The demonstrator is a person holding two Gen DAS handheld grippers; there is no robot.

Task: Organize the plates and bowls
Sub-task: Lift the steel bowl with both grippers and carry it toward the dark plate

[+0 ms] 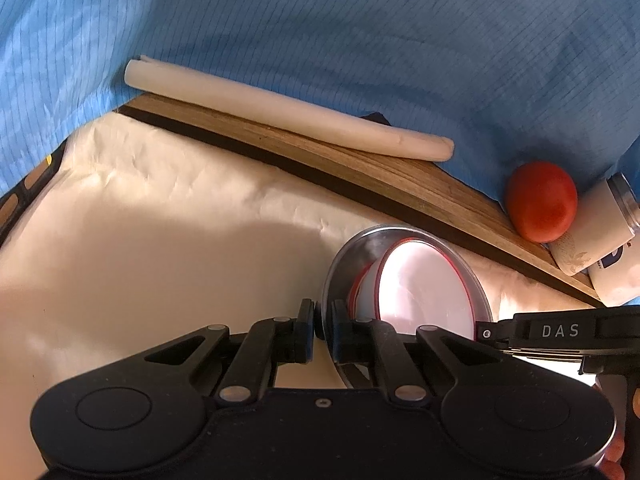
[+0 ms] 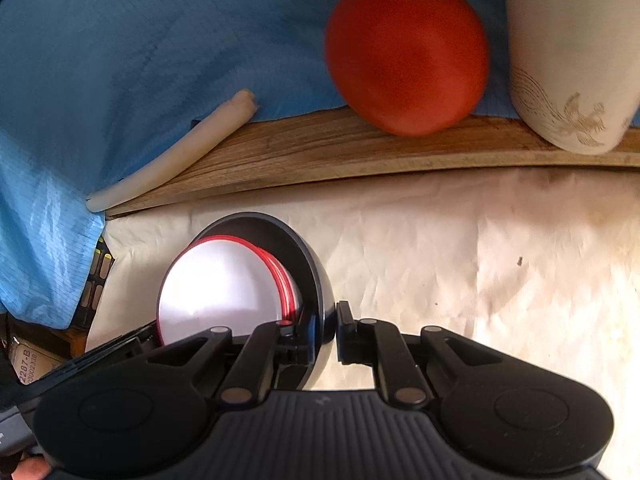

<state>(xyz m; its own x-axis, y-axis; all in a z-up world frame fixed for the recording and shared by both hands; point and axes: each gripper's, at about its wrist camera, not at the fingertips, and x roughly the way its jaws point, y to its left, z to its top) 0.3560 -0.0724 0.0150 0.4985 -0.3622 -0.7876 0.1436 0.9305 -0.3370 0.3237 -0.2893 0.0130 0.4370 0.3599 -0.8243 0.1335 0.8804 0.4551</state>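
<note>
A steel bowl (image 1: 340, 264) holds a white bowl with a red rim (image 1: 428, 292) nested inside it. Both are held up over the cream cloth, between my two grippers. My left gripper (image 1: 323, 320) is shut on the steel bowl's rim on one side. My right gripper (image 2: 325, 330) is shut on the opposite rim; there the steel bowl (image 2: 316, 276) looks dark and the white bowl (image 2: 220, 292) sits inside it. The right gripper's side (image 1: 560, 330) shows at the right of the left wrist view.
A cream cloth (image 1: 160, 220) covers the table. A wooden board (image 1: 360, 160) lies behind it with a white roll (image 1: 280, 108), a red ball (image 1: 540, 200) and a white jar (image 1: 600, 248). Blue fabric (image 1: 320, 20) hangs behind. Boxes (image 2: 28, 360) stand at the left.
</note>
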